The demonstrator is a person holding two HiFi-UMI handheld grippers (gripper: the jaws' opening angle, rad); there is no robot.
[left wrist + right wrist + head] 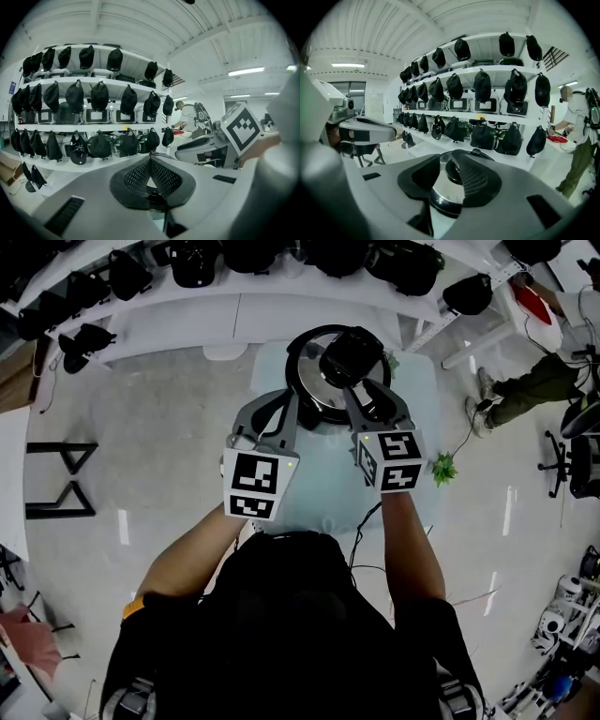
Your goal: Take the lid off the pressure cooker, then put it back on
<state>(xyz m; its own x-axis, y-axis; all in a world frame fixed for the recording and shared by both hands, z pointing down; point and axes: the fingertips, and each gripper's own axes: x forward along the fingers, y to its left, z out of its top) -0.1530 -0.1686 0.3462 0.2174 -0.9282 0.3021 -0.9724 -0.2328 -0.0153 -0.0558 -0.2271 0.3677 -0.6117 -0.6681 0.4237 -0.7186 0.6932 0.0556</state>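
Head view: lid [307, 362] seated on pressure cooker [317, 414]; contents hidden.

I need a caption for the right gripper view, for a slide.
Right gripper, jaws flanking the knob of the cooker lid, shelves behind.

The lid [446, 194] is shiny silver with a black knob [453, 171]. The left gripper [151, 161] and right gripper [450, 179] are pale grey, with black mesh-patterned pads [138, 178]. Each cube [253, 486] carries black-and-white square markers. The far white shelves [93, 126] hold black bags [99, 96]. At the right is a green plant [442, 468] on the pale floor [159, 427].
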